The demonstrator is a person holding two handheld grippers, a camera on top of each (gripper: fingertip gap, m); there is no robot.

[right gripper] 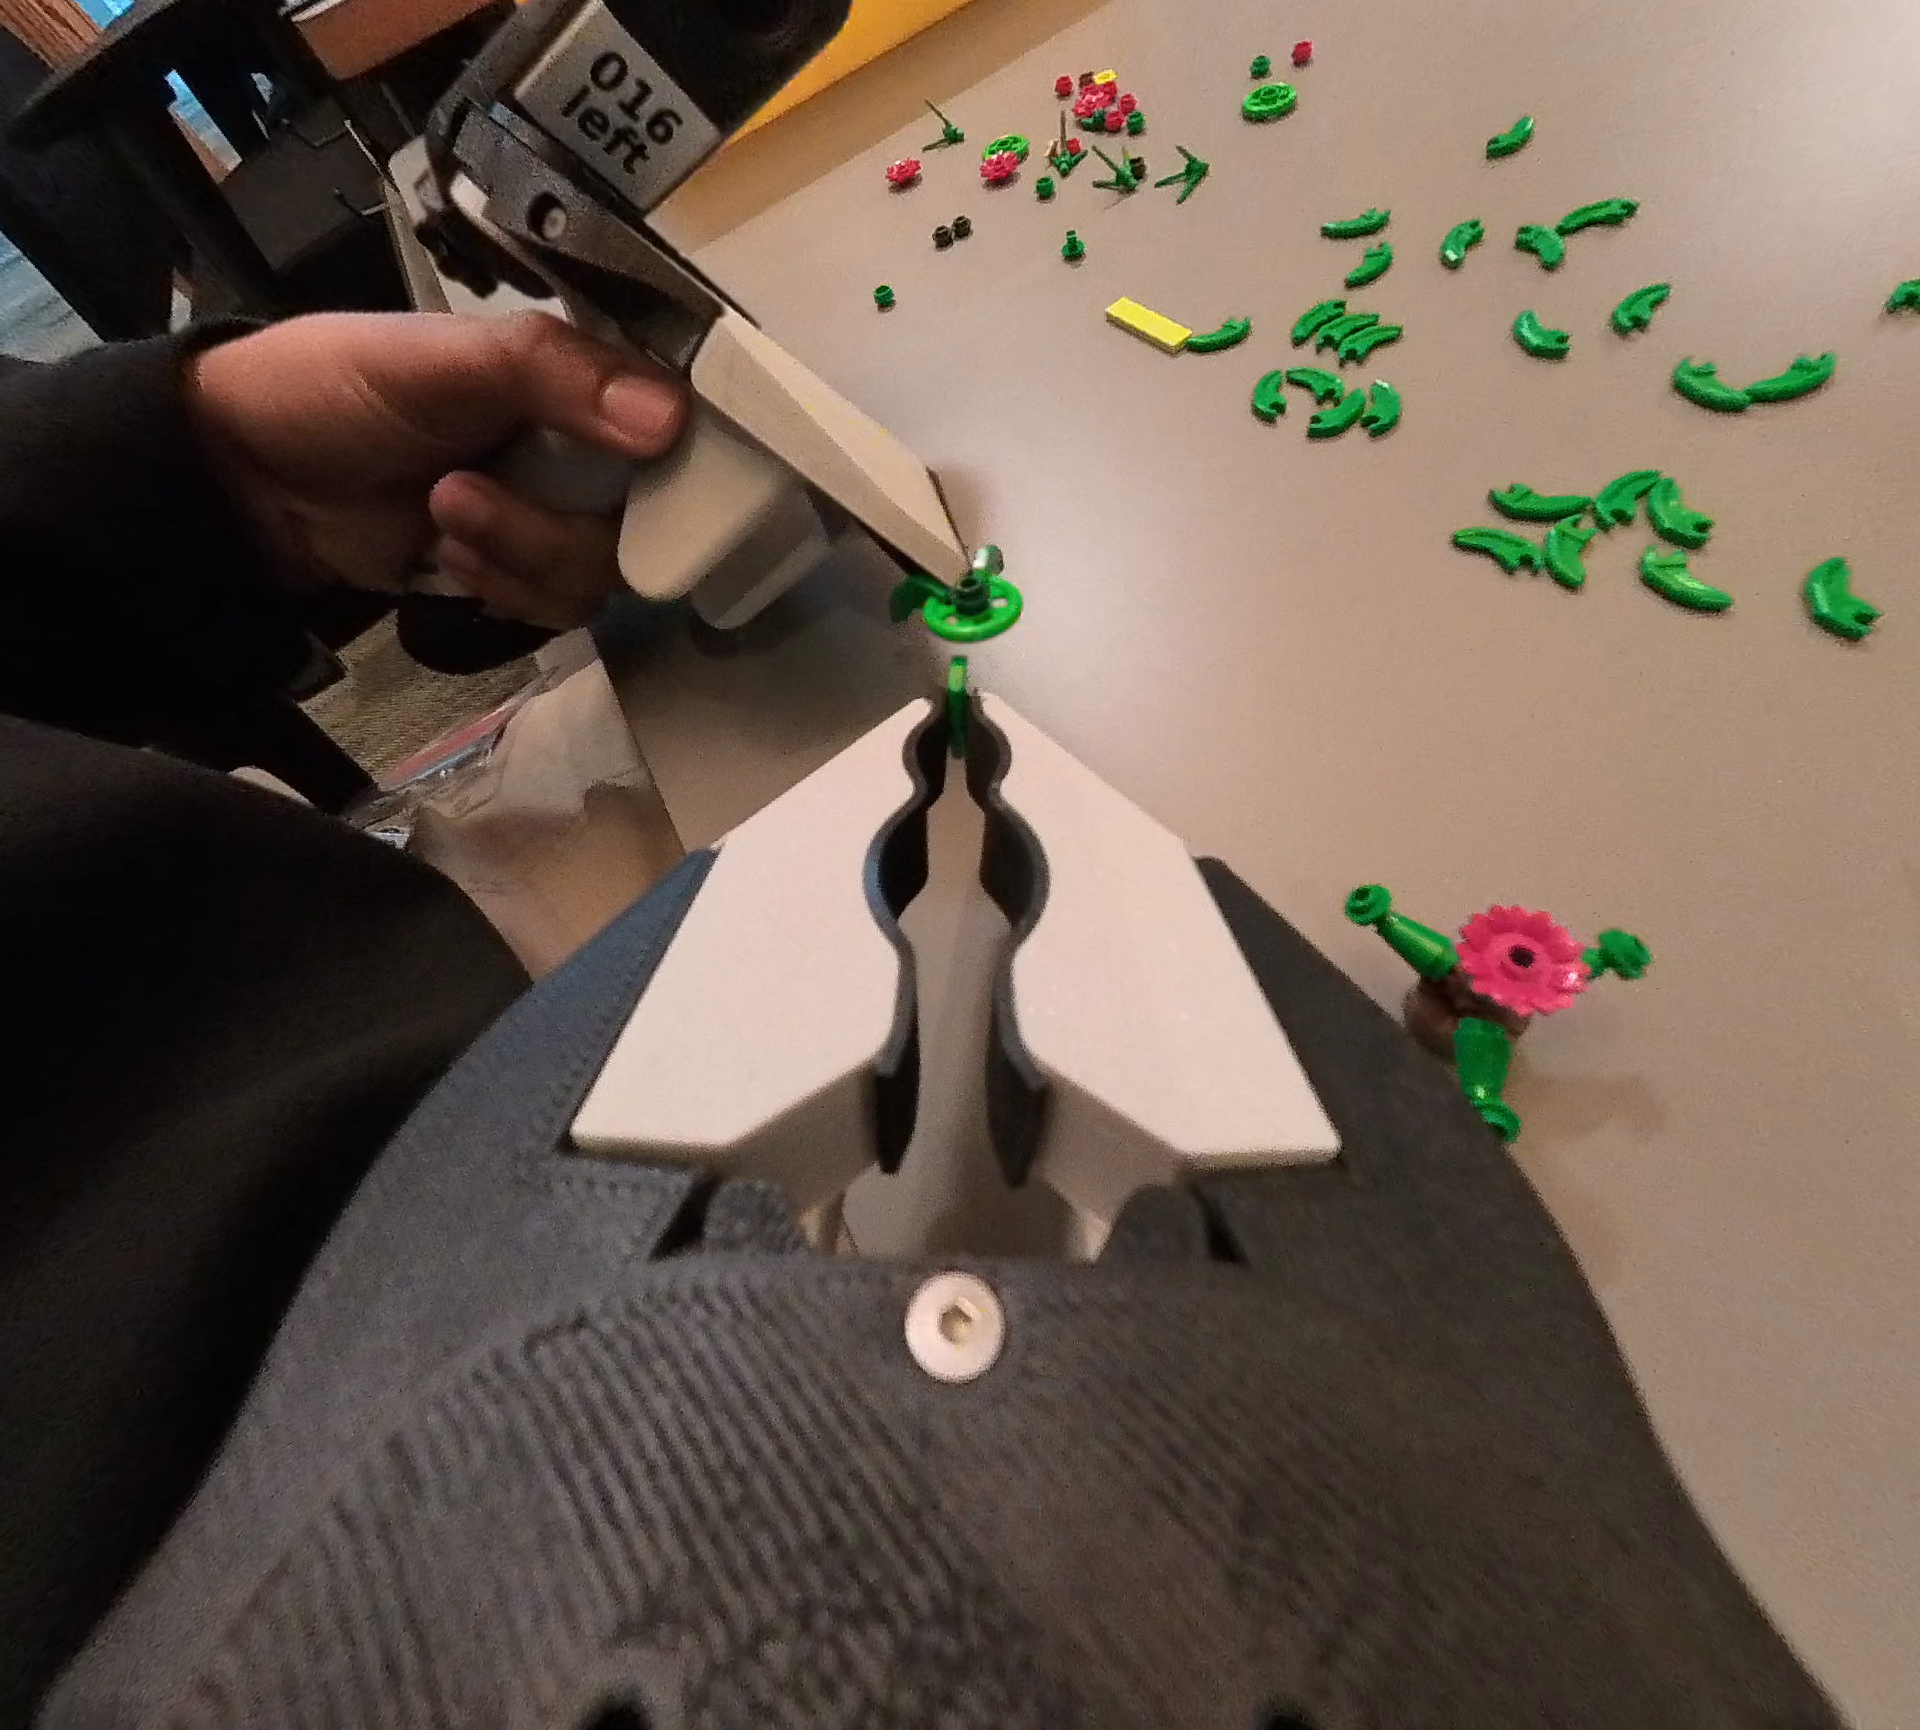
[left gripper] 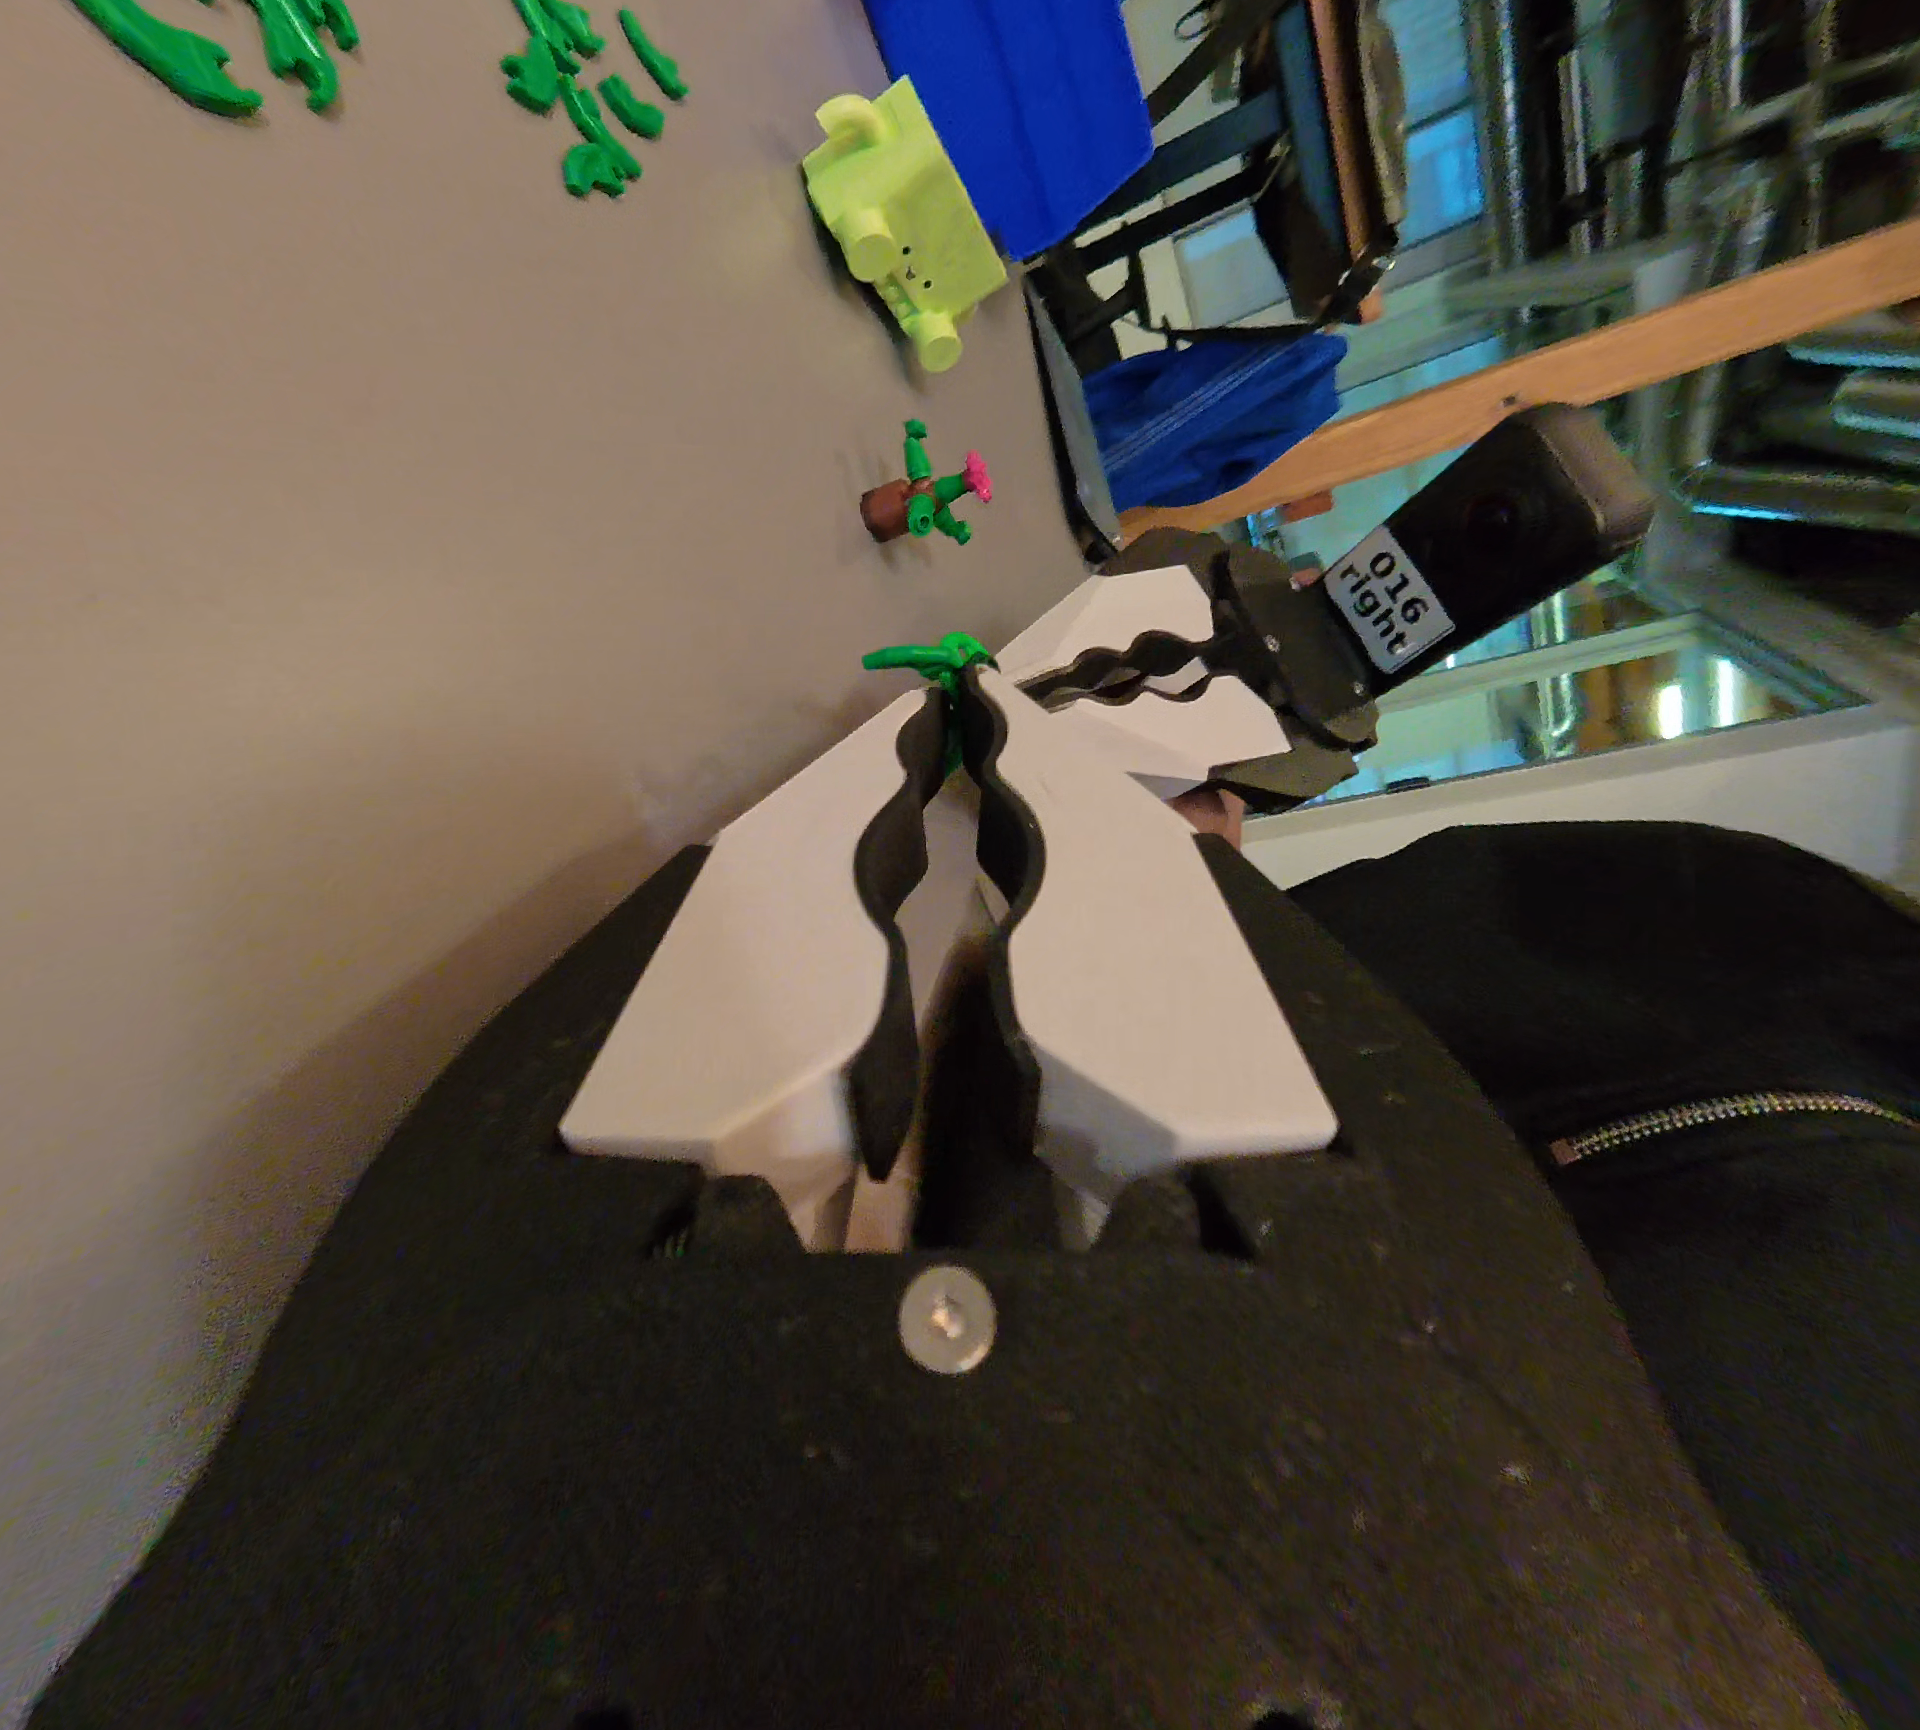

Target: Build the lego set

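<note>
The left gripper (left gripper: 961,724) is pinched nearly closed on a small green stem assembly (left gripper: 935,657), whose leaves and round green wheel-like disc (right gripper: 971,610) stick out past the tips; from the right wrist view the disc sits at the end of the left gripper (right gripper: 961,574), held above the grey table (right gripper: 1351,745). The right gripper (right gripper: 958,724) is likewise closed to a thin gap on a slim green stem piece (right gripper: 957,693), its free end aimed at the disc but not yet touching it. The step in hand looks like mating these two parts. Doing it well probably means keeping the left gripper steady as an anvil, lining the stem's end up with the disc's centre, and pushing straight along the stem's axis, since such a thin piece could twist or slip out. A finished pink flower plant (right gripper: 1496,984) stands near the table edge, and loose green leaf pieces (right gripper: 1600,537) lie scattered farther off.
</note>
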